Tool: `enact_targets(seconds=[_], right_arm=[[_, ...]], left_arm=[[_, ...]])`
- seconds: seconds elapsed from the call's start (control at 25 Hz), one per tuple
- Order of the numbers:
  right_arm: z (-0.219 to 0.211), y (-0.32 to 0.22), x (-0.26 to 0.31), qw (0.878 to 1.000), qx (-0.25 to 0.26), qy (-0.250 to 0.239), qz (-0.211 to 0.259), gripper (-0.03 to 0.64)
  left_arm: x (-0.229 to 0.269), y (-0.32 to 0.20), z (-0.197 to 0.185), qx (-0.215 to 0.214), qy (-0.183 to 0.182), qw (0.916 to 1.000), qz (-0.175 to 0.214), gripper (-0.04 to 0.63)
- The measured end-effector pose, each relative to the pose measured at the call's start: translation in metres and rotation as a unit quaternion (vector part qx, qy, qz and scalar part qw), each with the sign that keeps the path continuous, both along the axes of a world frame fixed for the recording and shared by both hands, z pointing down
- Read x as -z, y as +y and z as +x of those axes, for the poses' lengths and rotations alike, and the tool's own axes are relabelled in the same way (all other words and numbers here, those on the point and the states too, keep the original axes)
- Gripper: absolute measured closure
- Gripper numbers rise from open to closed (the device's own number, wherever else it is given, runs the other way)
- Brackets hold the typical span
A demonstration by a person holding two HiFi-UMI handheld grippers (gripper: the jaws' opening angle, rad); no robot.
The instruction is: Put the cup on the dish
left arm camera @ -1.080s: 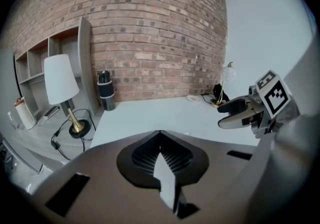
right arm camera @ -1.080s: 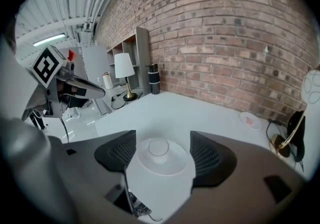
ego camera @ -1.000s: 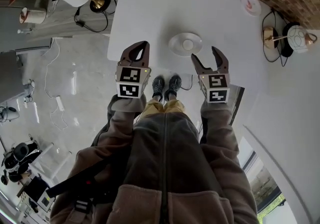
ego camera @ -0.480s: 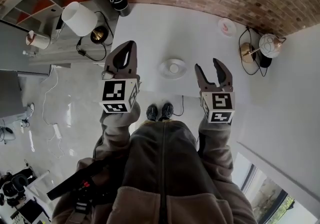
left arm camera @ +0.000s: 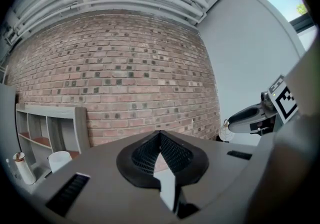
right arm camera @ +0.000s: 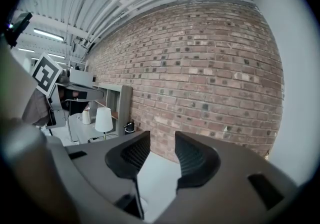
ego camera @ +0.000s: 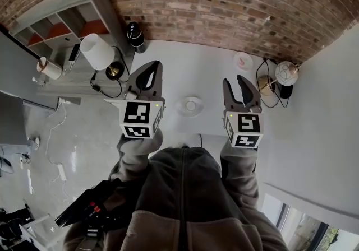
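Lifting away from the table, left gripper (ego camera: pixel 152 68) pinched together and right gripper (ego camera: pixel 234 80) narrowing on nothing leave small white cup (ego camera: pixel 191 105) apparently seated on round white dish (ego camera: pixel 182 108) at twelve o'clock.

No readable text anywhere.
The only markings are black-and-white square patterns on the left marker cube (ego camera: pixel 139 119) and the right marker cube (ego camera: pixel 245 129), without letters or numbers.

I'm looking down at the white table (ego camera: pixel 185 68). It's carrying a dish (ego camera: pixel 183 108) with a cup (ego camera: pixel 191 106) sitting in its middle, between the jaws of the left gripper (ego camera: pixel 152 66) and the right gripper (ego camera: pixel 234 79). A small plate (ego camera: pixel 243 60) is lying just beyond the right jaws. A black canister (ego camera: pixel 134 36) seems to be standing at the far corner, past the left ones.
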State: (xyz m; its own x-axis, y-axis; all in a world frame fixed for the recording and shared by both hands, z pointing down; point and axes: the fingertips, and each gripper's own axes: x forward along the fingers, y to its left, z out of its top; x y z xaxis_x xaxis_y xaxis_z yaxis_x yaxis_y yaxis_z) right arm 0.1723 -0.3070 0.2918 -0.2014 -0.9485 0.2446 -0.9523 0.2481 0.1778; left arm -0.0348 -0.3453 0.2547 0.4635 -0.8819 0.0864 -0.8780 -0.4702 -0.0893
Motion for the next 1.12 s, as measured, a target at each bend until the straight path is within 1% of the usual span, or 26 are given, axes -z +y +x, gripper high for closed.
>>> enact_targets(seconds=[0.16,0.24,0.36,0.64,0.76,0.88,1.12], right_arm=[[-0.001,-0.003,0.019,1.000,-0.006,-0.003,0.024,0.519],[0.000,-0.005,0.029,0.999,-0.013,-0.005,0.037,0.540],[0.002,-0.007,0.044,0.998,-0.019,-0.010,0.058,0.610],[-0.002,-0.007,0.072,0.995,-0.017,-0.017,0.093,0.614],[0.001,-0.006,0.080,0.993,-0.028,-0.032,0.108,0.614],[0.005,-0.006,0.081,0.992,-0.034,-0.056,0.110,0.614],[0.008,-0.005,0.084,0.991,-0.040,-0.065,0.113,0.614]], left_arm=[[0.019,0.000,0.015,-0.021,0.005,0.9996,0.019,0.591],[0.026,0.000,0.018,-0.026,0.007,0.9992,0.029,0.591],[0.037,-0.001,0.020,-0.030,0.011,0.9986,0.043,0.590],[0.057,-0.001,0.030,-0.041,0.010,0.9969,0.067,0.591],[0.060,0.000,0.034,-0.048,0.012,0.9964,0.070,0.591],[0.062,0.000,0.037,-0.051,0.013,0.9961,0.071,0.591],[0.062,0.000,0.041,-0.056,0.012,0.9960,0.068,0.591]])
